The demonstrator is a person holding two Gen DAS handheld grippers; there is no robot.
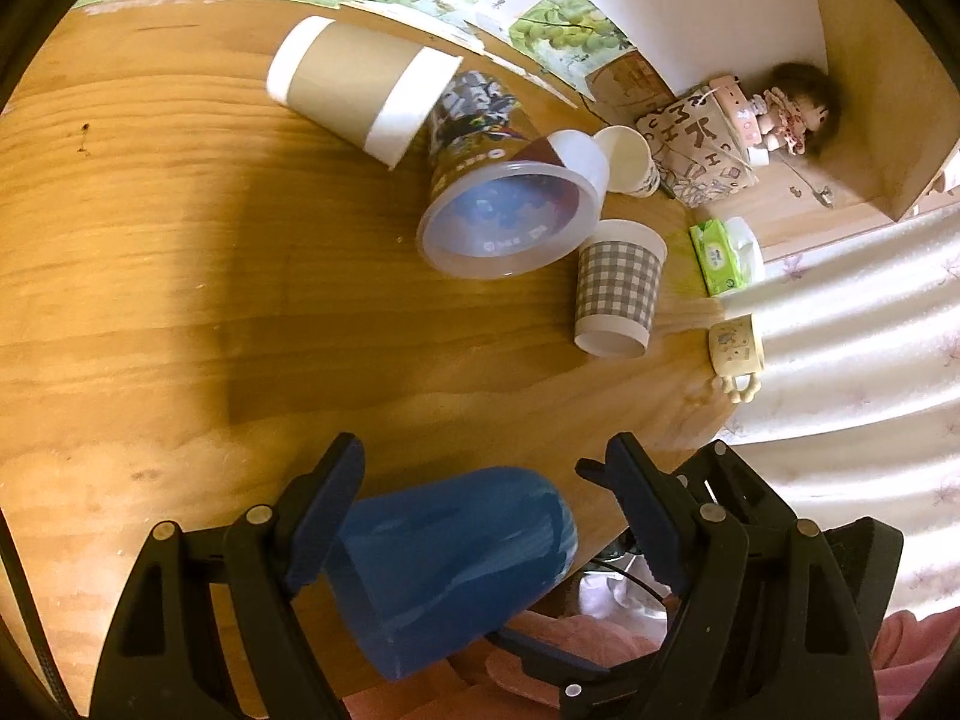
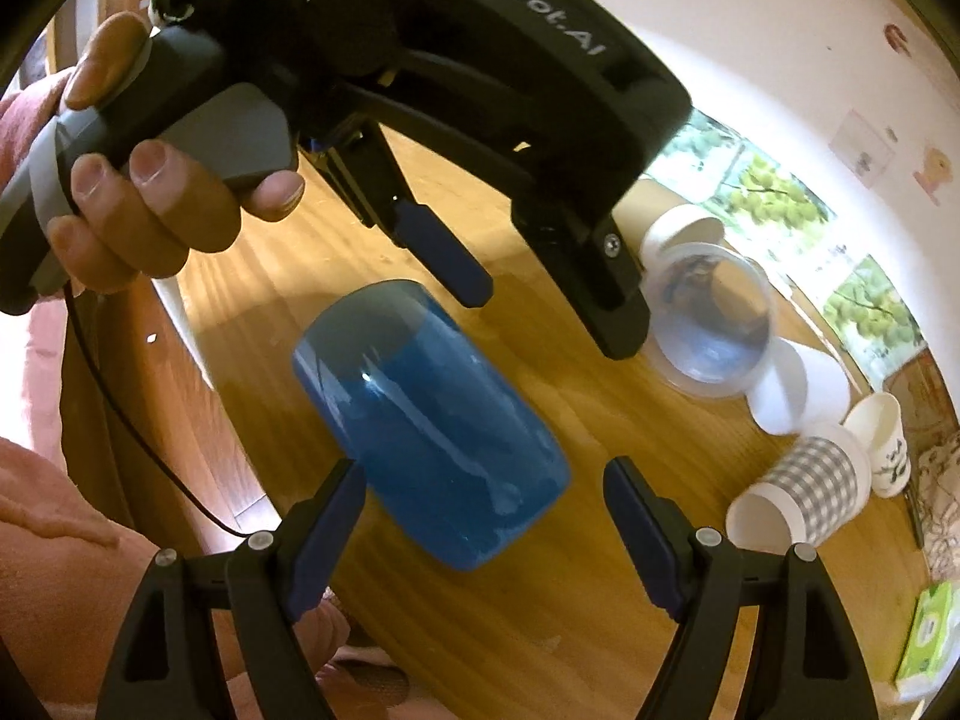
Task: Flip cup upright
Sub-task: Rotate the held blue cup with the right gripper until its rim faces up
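Observation:
A blue translucent cup (image 1: 450, 564) lies on its side near the table's front edge; it also shows in the right wrist view (image 2: 432, 438). My left gripper (image 1: 480, 480) is open, its fingers on either side of the cup without clamping it. In the right wrist view the left gripper (image 2: 540, 306) hangs just above the cup, held by a hand. My right gripper (image 2: 480, 498) is open and empty, close over the cup's near end.
On the wooden table (image 1: 150, 240) lie several tipped cups: a brown-banded paper cup (image 1: 360, 87), a clear printed cup (image 1: 510, 216), a checked cup (image 1: 618, 288) and small white cups (image 1: 627, 159). A tissue pack (image 1: 717, 258) and mug (image 1: 735, 348) sit beyond the table's right edge.

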